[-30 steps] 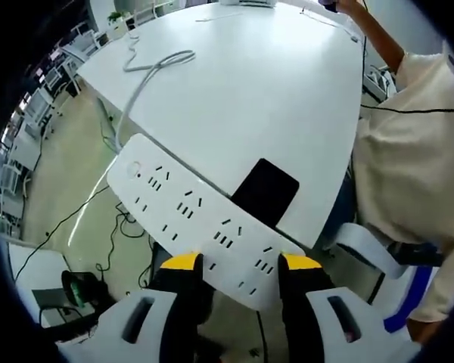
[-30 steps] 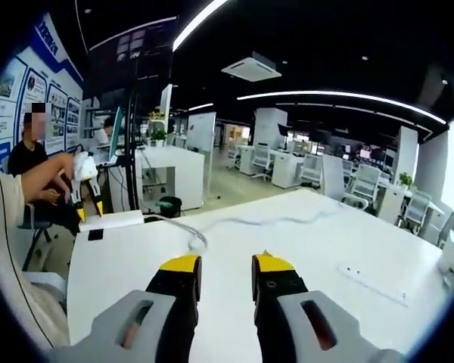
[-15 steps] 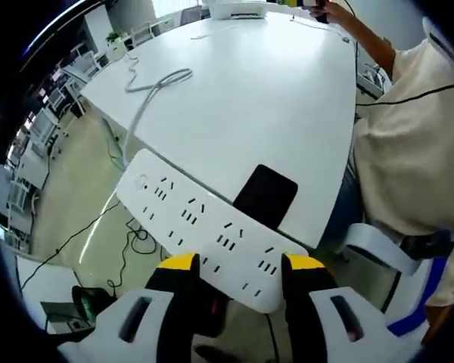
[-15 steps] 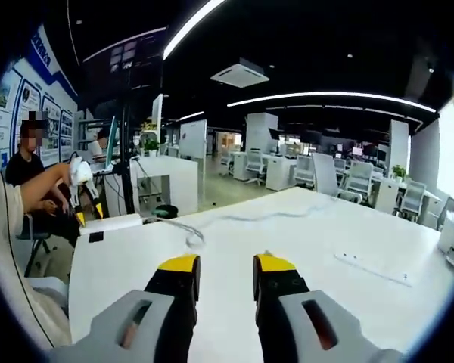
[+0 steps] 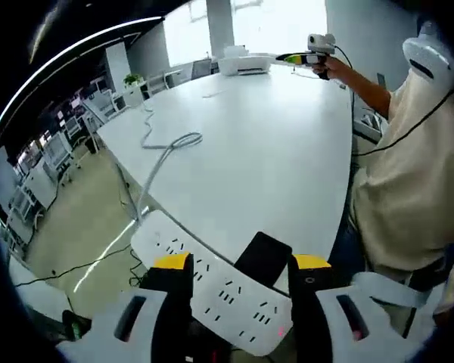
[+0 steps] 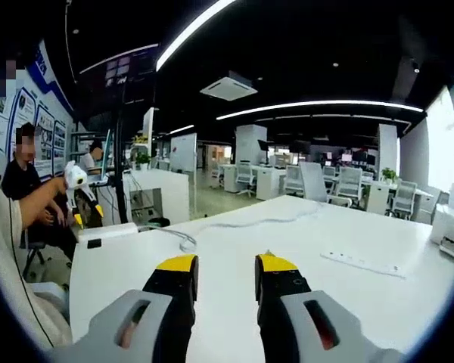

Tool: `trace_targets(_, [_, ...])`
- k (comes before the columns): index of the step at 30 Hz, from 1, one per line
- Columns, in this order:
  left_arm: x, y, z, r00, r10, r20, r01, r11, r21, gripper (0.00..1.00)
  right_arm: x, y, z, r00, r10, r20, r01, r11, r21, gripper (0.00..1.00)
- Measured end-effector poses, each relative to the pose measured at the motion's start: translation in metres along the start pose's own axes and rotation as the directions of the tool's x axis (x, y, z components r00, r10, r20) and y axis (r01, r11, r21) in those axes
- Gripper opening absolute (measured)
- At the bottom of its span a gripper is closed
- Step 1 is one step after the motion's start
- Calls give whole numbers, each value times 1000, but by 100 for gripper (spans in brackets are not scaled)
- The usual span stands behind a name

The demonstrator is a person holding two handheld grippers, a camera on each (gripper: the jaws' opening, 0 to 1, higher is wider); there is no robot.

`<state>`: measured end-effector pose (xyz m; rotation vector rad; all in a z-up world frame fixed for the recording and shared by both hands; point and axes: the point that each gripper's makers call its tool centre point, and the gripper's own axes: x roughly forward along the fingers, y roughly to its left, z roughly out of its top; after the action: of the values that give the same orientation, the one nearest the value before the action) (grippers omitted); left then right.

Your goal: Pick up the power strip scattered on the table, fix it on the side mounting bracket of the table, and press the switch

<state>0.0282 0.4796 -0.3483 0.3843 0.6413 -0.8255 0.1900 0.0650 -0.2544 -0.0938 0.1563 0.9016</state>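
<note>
White power strip (image 5: 212,291), white table (image 5: 265,151), black bracket (image 5: 263,258), yellow-tipped tool (image 5: 240,266).

A dark ceiling (image 6: 303,45) carried long light strips (image 6: 189,30). Far desks (image 6: 280,178) and office chairs (image 6: 352,185) filled the open office; bright windows (image 5: 257,19) stood beyond.

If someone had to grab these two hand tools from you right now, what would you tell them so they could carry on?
Left gripper: shut on the white power strip, held at the table's near edge beside a black patch.
Right gripper: jaws apart, holding nothing, raised above the table.
The strip's grey cable trails across the table and over its edge.
Done: strip picked up.
Left: seat it on the side bracket, then press its switch. A second strip lies far across the table.
</note>
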Motion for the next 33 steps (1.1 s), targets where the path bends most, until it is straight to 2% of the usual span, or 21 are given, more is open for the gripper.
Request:
trace_targets(3, [-2, 4, 16, 996, 36, 86, -37, 999, 11, 55, -5, -1, -3, 1000, -10, 6, 10, 1000, 7, 27])
trace_targets(6, [-1, 3, 34, 982, 56, 179, -59, 998, 15, 57, -12, -2, -4, 999, -24, 22, 24, 1000, 12, 27])
trace_targets(8, [1, -1, 37, 980, 50, 193, -53, 999, 8, 59, -18, -4, -4, 999, -38, 36, 37, 999, 20, 27])
trace_targets(11, [3, -2, 48, 966, 68, 248, -73, 997, 10, 59, -24, -5, -5, 998, -46, 46, 44, 998, 33, 29])
trace_targets(15, [7, -3, 73, 926, 116, 360, -133, 991, 22, 63, -38, -8, -11, 995, -73, 63, 70, 996, 55, 29])
trace_targets(19, [12, -11, 97, 885, 123, 450, -147, 989, 20, 64, -47, -11, -15, 992, -98, 78, 93, 994, 65, 29])
trace_targets(28, [34, -20, 115, 862, 136, 489, -167, 986, 21, 64, -65, -11, -23, 991, -112, 79, 106, 991, 77, 31])
trace_targets(30, [39, -22, 120, 850, 139, 508, -168, 986, 12, 64, -70, -10, -23, 990, -116, 85, 110, 991, 72, 31])
trace_targets(33, [46, -27, 125, 842, 127, 525, -146, 989, -5, 64, -75, -6, -24, 989, -113, 92, 106, 992, 73, 31])
